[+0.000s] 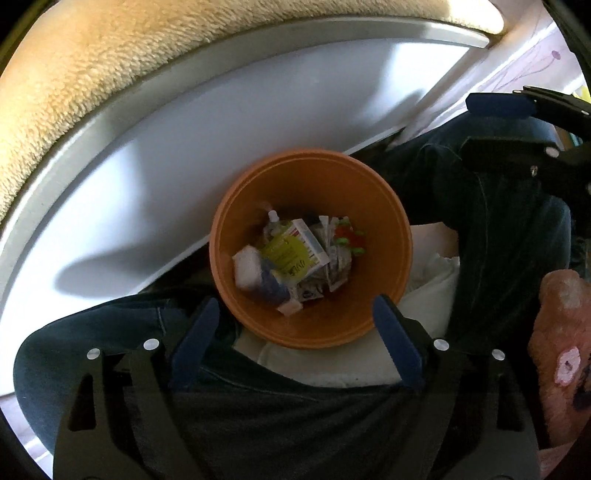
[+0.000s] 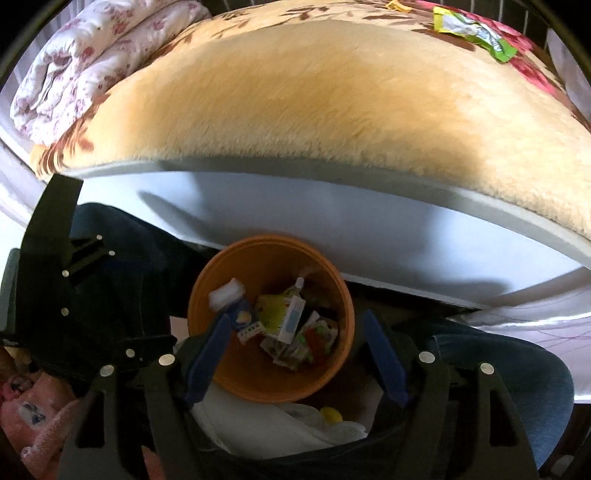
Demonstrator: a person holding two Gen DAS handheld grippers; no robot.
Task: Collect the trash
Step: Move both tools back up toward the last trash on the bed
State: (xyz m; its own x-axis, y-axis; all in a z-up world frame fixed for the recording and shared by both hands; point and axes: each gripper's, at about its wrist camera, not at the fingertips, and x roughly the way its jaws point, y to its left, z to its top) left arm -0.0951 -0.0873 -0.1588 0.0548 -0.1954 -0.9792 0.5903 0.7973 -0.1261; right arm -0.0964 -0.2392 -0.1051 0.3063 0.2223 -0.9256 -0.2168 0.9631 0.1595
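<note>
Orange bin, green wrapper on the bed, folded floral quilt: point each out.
Orange bin [image 2: 255, 384], right wrist view, on its near inner wall.
Green wrapper [image 2: 476, 31], right wrist view, on the middle of the crumpled foil.
Floral quilt [image 2: 88, 62], right wrist view, on the top fold.

We see a bed [image 2: 332, 229] with a white frame, a plush cream blanket [image 2: 332, 96] and a folded floral quilt [image 2: 81, 62], sunlit.
</note>
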